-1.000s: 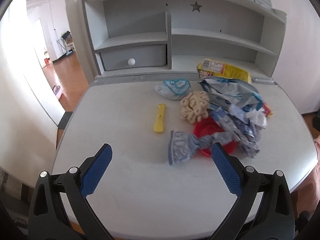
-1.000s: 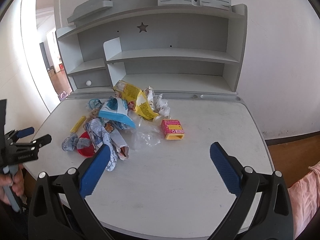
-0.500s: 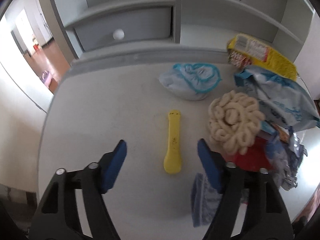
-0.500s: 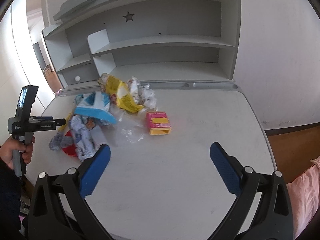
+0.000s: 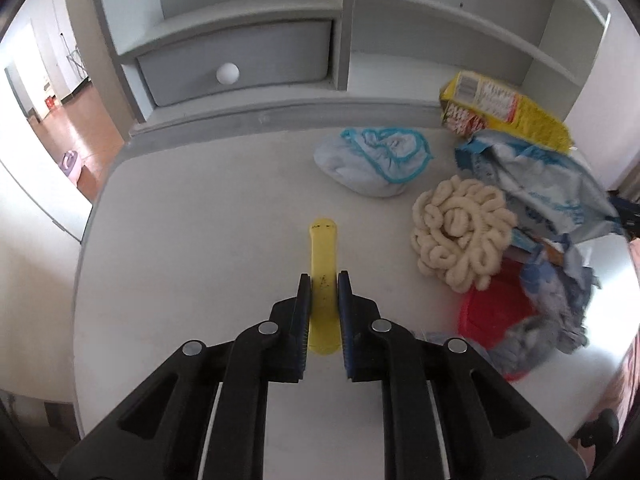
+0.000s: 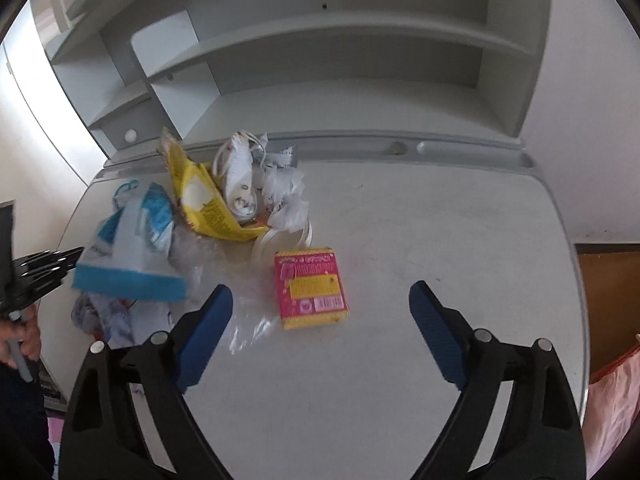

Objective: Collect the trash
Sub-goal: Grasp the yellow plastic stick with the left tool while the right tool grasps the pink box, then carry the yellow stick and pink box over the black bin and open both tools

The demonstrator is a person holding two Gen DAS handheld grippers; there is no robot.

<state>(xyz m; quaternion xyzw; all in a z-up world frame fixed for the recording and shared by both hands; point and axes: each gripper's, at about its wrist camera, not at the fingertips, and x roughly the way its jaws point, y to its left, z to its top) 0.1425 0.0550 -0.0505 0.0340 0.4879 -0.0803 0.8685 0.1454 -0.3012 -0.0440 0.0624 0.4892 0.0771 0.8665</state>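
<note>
1. Far left of the surface (image 5: 180,264) – the left gripper (image 5: 324,280) has just been closing, and its fingers (image 5: 304,300) now stand narrow on either side of the yellow strip (image 5: 323,248), which lies flat between them. The blue pads look to be touching its edges, so I judge it gripped, or all but.

2. The strip's long axis runs straight away from the fingers, near to far, in line with the way the gripper points. The pads therefore close across its narrow width – the right way round for a lift.

3. Just right of the strip lie a cream yarn coil (image 5: 460,236), a blue-edged white cloth (image 5: 372,164) beyond it and a red lid (image 5: 492,312) under crumpled wrappers. They are apart from the strip, so a straight lift should not drag them.

4. Further right, the right gripper (image 6: 320,312) has its fingers (image 6: 204,320) wide, having only begun to close, with nothing pressed between them.

5. The pink-and-yellow box (image 6: 310,290) sits on the surface just beyond and between those fingers, a little left of their midline. Its long side runs near to far, tilted slightly. The right hand is the nearer one to it.

6. A clear plastic film (image 6: 248,320) lies beside the left finger and could get caught in the grasp.
</note>
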